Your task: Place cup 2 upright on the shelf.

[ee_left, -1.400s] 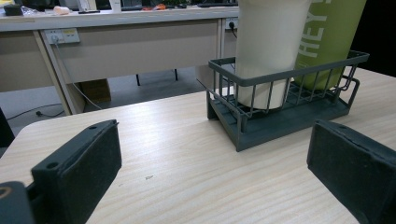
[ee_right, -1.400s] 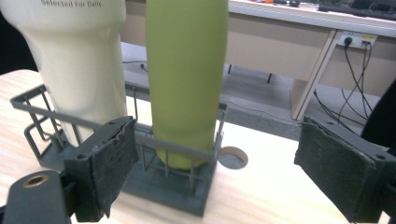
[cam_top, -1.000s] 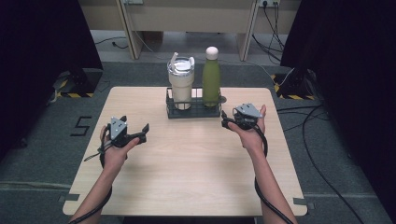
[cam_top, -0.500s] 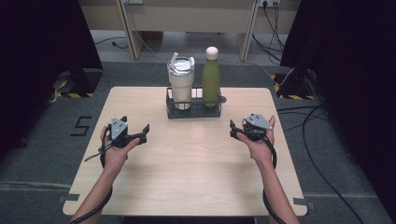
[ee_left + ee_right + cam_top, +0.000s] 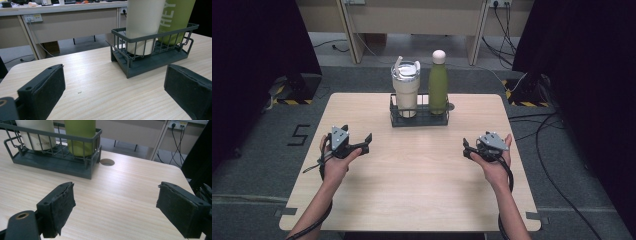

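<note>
While both tools (image 5: 365,141) (image 5: 468,148) idle, rack (image 5: 419,119) sits beyond

fingers (image 5: 57,212) apart (nothing between) | wire basket (image 5: 53,163) ahead: tumbler (image 5: 35,135), green bottle (image 5: 80,137)

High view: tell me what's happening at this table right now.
A person sits at a wooden table with a gripper in each hand. The left gripper and the right gripper both hover low over bare wood, jaws open, nothing between them. Ahead of them a dark wire rack holds a cream tumbler and a green bottle, both upright and untouched.
</note>
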Available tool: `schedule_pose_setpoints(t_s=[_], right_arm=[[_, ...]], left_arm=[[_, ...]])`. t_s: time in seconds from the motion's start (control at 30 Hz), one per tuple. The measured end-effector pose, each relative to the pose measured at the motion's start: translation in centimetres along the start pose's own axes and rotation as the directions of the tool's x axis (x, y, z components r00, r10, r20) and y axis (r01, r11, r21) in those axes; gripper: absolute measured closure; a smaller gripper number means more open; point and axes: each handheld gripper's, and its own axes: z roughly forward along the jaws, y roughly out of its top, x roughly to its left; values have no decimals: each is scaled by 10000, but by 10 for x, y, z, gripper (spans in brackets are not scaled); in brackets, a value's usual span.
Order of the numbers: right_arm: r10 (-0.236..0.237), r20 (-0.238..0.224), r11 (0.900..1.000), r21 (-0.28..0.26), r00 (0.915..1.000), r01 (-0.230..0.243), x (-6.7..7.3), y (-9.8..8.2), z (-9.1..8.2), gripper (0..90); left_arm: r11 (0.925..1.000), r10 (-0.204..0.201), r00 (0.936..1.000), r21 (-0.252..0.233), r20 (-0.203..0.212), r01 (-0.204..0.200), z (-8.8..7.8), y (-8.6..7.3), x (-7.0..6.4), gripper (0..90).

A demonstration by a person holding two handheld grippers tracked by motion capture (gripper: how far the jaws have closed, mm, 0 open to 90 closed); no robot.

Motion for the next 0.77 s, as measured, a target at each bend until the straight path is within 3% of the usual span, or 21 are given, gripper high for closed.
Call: schedule_pose_setpoints(t_s=[0.57, 0.77], right_arm=[[344, 223, 9994, 71, 9992, -346, -10, -25, -10, 146], [780, -102, 9969, 95, 9969, -779, -11, -24, -11, 145]], left_arm=[[9999, 71, 10000, 113, 43, -71, 2, -3, -2, 32], [9999, 115, 9999, 119, 122, -117, 2, -3, -3, 37]])
